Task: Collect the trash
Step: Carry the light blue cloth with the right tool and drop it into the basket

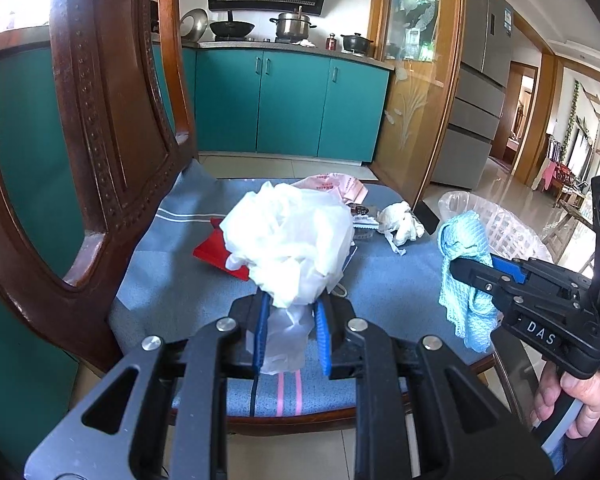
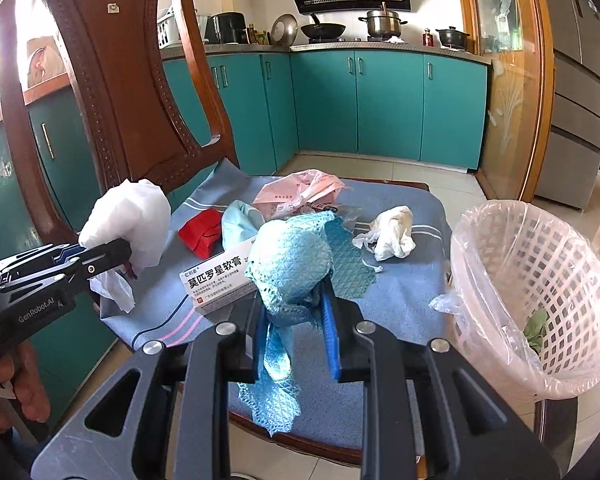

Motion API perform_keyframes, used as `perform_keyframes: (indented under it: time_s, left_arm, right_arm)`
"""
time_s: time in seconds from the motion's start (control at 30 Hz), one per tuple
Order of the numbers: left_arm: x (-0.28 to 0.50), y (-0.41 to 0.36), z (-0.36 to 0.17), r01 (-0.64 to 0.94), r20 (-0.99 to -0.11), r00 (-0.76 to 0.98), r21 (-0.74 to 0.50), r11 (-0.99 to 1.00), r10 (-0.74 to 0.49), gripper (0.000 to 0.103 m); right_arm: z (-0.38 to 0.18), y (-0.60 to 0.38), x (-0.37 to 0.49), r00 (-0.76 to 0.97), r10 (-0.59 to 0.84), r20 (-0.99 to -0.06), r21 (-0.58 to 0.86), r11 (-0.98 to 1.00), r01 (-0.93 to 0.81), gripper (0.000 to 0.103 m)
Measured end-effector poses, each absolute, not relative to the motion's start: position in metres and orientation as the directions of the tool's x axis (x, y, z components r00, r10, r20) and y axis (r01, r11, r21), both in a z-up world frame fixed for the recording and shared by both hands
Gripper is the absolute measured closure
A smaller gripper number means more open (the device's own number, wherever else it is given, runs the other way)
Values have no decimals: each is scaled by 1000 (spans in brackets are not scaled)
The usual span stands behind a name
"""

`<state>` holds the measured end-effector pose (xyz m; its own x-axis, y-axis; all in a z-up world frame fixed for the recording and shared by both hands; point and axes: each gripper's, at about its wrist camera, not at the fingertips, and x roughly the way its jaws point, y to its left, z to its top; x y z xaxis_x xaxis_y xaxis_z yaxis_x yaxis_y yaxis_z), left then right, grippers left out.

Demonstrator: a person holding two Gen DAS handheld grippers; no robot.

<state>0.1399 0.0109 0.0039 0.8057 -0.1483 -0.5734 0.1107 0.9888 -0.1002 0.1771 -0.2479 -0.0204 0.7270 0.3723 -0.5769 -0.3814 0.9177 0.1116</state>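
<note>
My left gripper (image 1: 290, 312) is shut on a crumpled white plastic bag (image 1: 290, 236), held above the blue chair cushion (image 1: 180, 292); the same bag (image 2: 128, 220) shows at the left of the right wrist view. My right gripper (image 2: 294, 308) is shut on a light blue mesh cloth (image 2: 296, 256), which hangs from its pads; that cloth (image 1: 462, 280) appears at the right in the left wrist view. On the cushion lie a red packet (image 2: 200, 232), a white medicine box (image 2: 220, 276), a pink bag (image 2: 296, 192) and a crumpled white tissue (image 2: 392, 232).
A white lattice waste basket (image 2: 540, 280) lined with clear plastic stands on the floor right of the chair, something green at its bottom. The carved wooden chair back (image 2: 112, 92) rises at the left. Teal kitchen cabinets (image 2: 380, 108) are behind, a hand (image 1: 572, 400) holds the right tool.
</note>
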Motion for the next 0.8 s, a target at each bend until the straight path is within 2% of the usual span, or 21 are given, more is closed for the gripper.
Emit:
perform_keyframes:
  time_s: [0.8]
  left_arm:
    - [148,12,-5,109,-587,796,-97,989,-145,81]
  right_arm:
    - [-26,-245,182,712,369,-597,106,916,-386,79]
